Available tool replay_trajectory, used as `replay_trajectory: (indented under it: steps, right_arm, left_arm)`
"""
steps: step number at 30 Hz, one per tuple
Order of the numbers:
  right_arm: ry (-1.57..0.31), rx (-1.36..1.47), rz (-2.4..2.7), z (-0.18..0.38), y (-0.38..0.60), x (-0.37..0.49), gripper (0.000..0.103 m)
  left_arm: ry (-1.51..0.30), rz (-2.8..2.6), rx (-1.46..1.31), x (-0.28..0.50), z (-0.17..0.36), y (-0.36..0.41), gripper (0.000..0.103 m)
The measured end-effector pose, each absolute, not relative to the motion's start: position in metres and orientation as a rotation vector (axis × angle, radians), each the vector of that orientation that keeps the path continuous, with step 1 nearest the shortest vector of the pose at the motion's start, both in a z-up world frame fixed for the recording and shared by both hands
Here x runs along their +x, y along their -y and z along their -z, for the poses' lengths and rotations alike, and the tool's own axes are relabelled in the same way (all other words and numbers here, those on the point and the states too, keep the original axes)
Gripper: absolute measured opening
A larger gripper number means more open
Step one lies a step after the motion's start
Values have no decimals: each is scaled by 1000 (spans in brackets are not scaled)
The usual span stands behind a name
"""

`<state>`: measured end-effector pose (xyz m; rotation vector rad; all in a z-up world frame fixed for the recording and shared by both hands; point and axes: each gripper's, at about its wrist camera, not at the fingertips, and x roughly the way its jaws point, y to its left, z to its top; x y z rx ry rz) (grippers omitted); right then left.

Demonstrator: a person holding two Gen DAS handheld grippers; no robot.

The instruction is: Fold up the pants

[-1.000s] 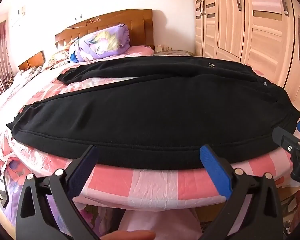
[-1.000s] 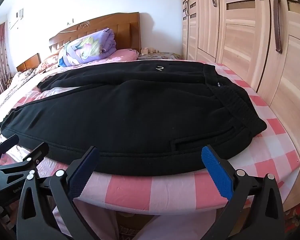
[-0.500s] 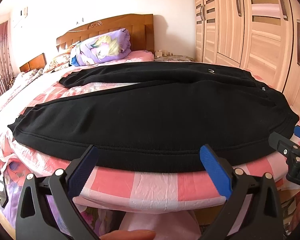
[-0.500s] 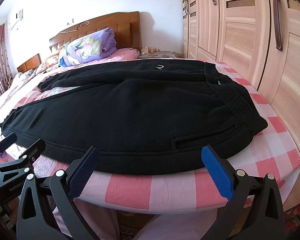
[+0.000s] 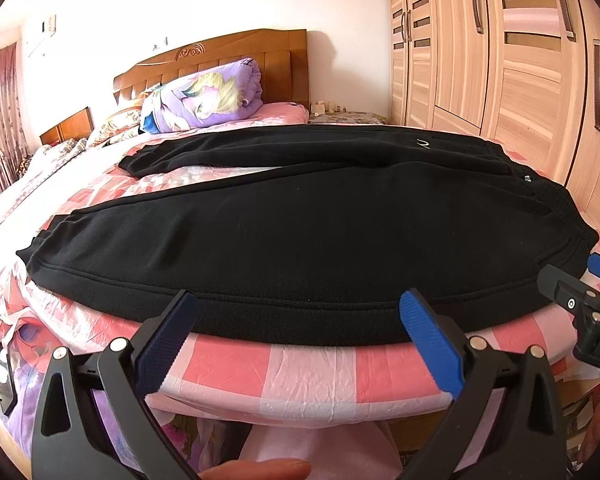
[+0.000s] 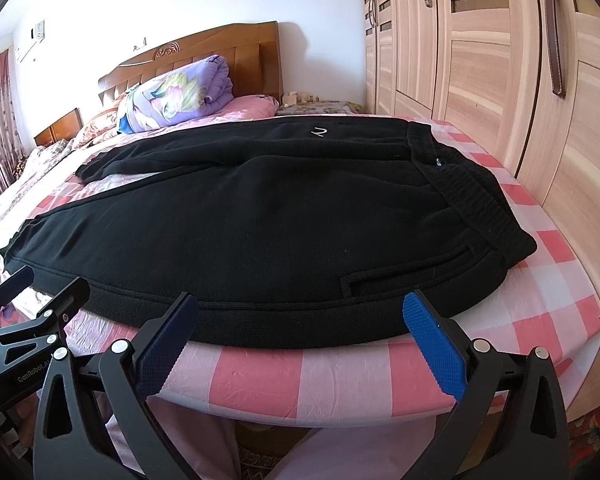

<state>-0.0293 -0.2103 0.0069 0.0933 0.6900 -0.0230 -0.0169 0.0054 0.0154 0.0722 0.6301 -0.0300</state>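
Black sweatpants lie flat across the pink checked bed, waistband to the right, legs spread toward the left. The same pants fill the right wrist view, with the ribbed waistband and a side pocket slit visible. My left gripper hangs open just short of the near leg's side seam, nothing between its blue pads. My right gripper is open too, just off the near edge close to the pocket. Each gripper shows at the edge of the other's view.
A wooden wardrobe runs along the right of the bed. A folded purple quilt and the wooden headboard stand at the far end. A person's pink-trousered legs are below the bed's near edge.
Both grippers have dropped slightly and eased back from the bed edge; the pants sit a little higher in both views. The pants themselves have not moved.
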Motion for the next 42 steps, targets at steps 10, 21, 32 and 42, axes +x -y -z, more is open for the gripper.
replay_trajectory:
  steps: [10, 21, 32, 42]
  right_arm:
    - [-694, 96, 23, -5, 210, -30, 99]
    - [-697, 101, 24, -2, 210, -30, 99]
    - [-699, 102, 21, 0, 213, -29, 99]
    - [-699, 105, 21, -1, 215, -29, 99]
  left_arm:
    - [-632, 30, 72, -17, -15, -6, 102]
    - [-636, 30, 71, -18, -14, -7, 102]
    - [-641, 29, 67, -19, -12, -9, 102]
    - [-639, 28, 70, -21, -11, -9, 102]
